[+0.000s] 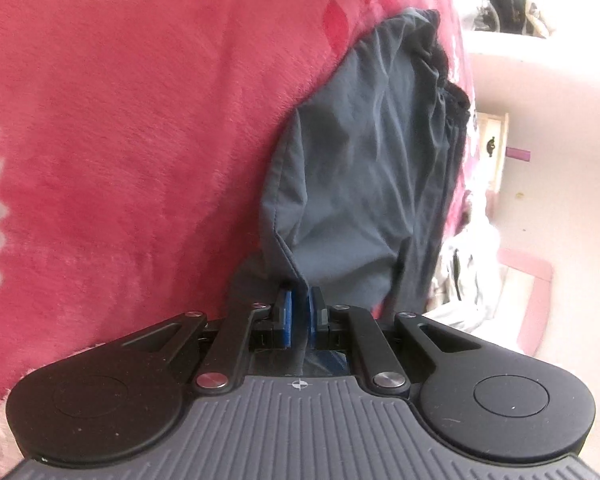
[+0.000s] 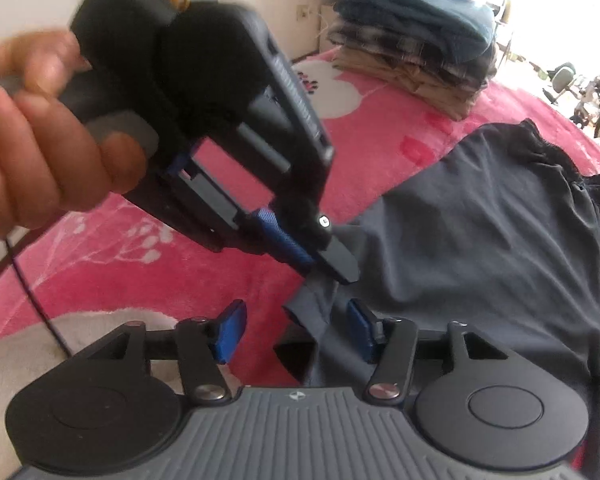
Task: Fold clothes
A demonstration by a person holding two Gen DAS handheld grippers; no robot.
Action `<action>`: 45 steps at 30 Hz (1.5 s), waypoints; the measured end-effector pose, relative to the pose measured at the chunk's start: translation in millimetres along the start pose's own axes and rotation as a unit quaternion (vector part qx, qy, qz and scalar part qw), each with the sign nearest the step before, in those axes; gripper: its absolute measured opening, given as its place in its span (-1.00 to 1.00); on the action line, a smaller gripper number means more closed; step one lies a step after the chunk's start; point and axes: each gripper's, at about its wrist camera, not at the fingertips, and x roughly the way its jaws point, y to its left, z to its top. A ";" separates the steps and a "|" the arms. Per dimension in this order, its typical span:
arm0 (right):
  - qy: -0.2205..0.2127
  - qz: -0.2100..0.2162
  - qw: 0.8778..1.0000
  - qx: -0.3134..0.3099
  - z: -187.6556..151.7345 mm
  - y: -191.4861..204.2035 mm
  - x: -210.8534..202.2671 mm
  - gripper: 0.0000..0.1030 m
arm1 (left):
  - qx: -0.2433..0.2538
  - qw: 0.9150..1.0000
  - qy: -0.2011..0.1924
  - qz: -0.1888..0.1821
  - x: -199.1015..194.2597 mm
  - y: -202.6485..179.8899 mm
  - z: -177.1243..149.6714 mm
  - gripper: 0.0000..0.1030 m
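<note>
while left claw (image 1: 299, 306) pinches thin grey garment (image 1: 360, 168) | right claw (image 2: 296, 330) spread | fuzzy pink blanket (image 1: 140, 140)

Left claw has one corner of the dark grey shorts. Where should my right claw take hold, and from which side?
Grip the hem edge of the dark grey shorts hanging just below the left claw. It already sits between the open right claw fingers, so probably push straight forward from the near side and close.

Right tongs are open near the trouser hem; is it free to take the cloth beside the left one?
Probably yes: the right tongs stand open with the dark trousers' hem between the pads. The left tongs pinch just above, close but not blocking.
</note>
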 end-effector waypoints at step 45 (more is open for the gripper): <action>-0.137 0.136 0.938 0.287 -72.6 -194.6 -117.8 -0.96 | 0.204 0.944 -0.170 0.196 159.3 -200.5 189.9 -0.18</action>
